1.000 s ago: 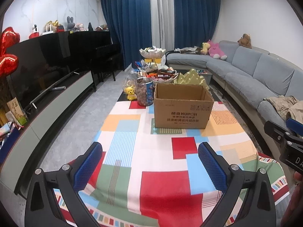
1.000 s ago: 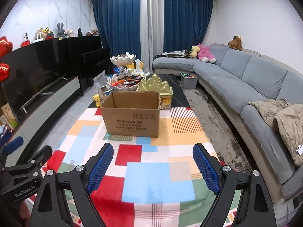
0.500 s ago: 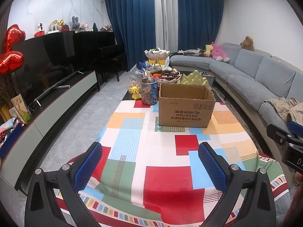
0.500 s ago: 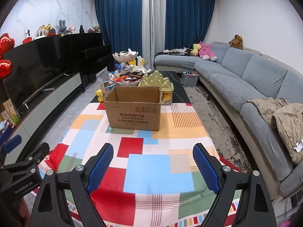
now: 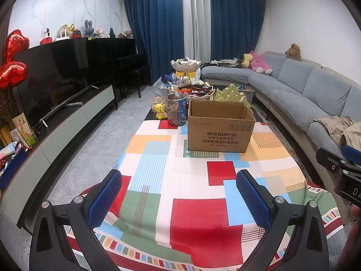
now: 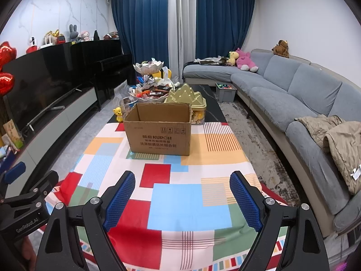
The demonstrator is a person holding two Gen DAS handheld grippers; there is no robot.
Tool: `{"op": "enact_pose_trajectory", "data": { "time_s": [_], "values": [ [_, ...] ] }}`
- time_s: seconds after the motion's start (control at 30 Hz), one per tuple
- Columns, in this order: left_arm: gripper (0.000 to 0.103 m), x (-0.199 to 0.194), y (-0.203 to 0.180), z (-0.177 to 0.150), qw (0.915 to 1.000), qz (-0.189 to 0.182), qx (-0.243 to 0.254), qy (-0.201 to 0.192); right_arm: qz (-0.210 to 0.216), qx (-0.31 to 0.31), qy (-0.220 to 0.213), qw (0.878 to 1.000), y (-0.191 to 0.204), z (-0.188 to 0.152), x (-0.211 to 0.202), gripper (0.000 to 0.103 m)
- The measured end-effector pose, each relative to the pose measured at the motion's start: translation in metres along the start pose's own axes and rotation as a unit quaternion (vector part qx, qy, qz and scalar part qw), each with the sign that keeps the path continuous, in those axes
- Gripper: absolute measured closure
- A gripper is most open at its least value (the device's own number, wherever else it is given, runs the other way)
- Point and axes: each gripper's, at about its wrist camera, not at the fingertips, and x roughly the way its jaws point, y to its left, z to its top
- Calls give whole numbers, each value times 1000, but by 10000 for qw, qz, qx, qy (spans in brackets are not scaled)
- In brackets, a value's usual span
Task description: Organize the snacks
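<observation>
Both tongs, left and right, spread wide; cardboard box well ahead.

Left gripper gapes empty over the tablecloth, cardboard box beyond.

Grey sofa at right, black TV at left, blue curtains behind.
</observation>
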Motion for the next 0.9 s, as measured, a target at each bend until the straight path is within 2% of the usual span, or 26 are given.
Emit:
{"op": "enact_pose_trajectory", "data": {
  "time_s": [0.9],
  "values": [
    [0, -1, -1, 1, 10000, 4, 13, 1, 6, -7, -9, 10000, -1, 0, -2, 16]
  ]
}}
